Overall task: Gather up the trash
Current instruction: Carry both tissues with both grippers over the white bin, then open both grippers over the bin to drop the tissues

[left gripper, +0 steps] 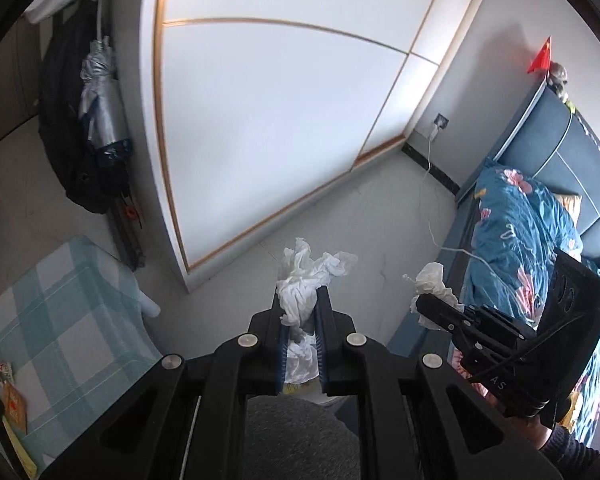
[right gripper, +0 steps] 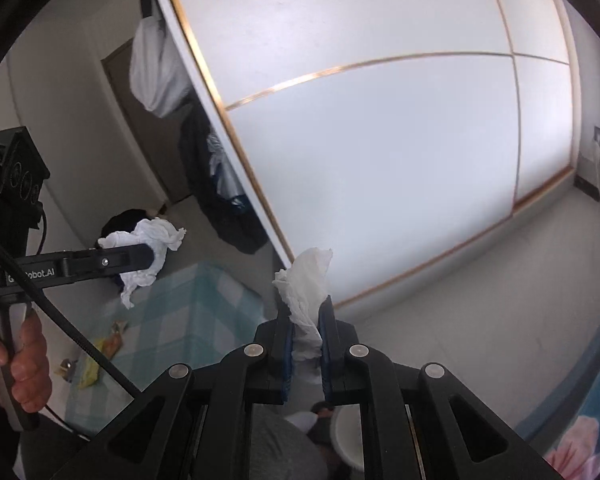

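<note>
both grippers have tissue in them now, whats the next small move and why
Probably carry both wads toward the white round container glimpsed just below the right gripper, and only then open. The left gripper is shut on a crumpled tissue, the right on another tissue, and both hang over bare floor. Whether that container is a bin is unclear.

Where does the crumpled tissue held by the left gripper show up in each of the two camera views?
Left wrist view: the crumpled tissue sits bottom centre, pinched in the left gripper.
Right wrist view: the same tissue is at middle left, at the tip of the left gripper.
Shared landmark: the checked cloth.
</note>
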`<control>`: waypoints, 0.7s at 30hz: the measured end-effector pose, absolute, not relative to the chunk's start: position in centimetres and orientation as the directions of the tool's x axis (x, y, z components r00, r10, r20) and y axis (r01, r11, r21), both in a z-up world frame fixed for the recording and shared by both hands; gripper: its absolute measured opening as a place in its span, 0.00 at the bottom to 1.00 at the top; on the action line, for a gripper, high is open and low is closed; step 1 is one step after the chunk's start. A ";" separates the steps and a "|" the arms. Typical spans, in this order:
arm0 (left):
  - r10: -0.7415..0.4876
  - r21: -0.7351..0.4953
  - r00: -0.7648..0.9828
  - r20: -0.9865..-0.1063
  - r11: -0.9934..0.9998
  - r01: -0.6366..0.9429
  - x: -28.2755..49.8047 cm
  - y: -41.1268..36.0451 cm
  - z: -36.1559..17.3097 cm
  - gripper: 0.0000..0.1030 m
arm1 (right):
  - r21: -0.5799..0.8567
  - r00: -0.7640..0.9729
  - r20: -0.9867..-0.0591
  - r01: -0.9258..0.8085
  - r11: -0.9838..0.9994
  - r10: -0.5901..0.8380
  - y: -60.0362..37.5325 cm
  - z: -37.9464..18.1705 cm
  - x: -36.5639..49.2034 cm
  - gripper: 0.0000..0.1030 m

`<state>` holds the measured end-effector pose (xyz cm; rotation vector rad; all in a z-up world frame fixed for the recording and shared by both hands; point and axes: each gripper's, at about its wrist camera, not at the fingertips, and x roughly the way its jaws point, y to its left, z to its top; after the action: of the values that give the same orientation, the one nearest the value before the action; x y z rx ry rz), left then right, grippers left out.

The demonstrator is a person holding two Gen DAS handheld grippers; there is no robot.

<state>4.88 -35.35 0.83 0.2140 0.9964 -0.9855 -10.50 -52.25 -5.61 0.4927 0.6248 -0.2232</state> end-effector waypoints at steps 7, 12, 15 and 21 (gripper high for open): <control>-0.438 -0.220 0.049 -0.898 0.542 0.811 4.5 -41.2 -3.8 0.08 | 0.427 0.695 -0.718 0.472 0.772 -0.028 -55.5 -12.8 -12.4 0.10; -0.335 -0.277 -0.107 -0.936 0.514 0.812 5.0 -44.5 -7.7 0.08 | 0.442 0.628 -0.778 0.533 0.722 0.013 -56.2 -17.5 -12.3 0.10; -0.260 -0.305 -0.195 -0.946 0.503 0.809 5.4 -46.4 -10.1 0.08 | 0.457 0.612 -0.790 0.548 0.701 0.037 -56.2 -19.5 -12.1 0.10; -0.111 -0.329 -0.318 -0.941 0.508 0.796 6.3 -49.0 -15.2 0.08 | 0.493 0.566 -0.818 0.598 0.632 0.102 -57.0 -24.4 -11.7 0.10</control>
<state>6.27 -49.05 -15.21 0.5938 1.6464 -1.0255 -11.67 -57.03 -24.43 0.8589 0.9442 -0.3377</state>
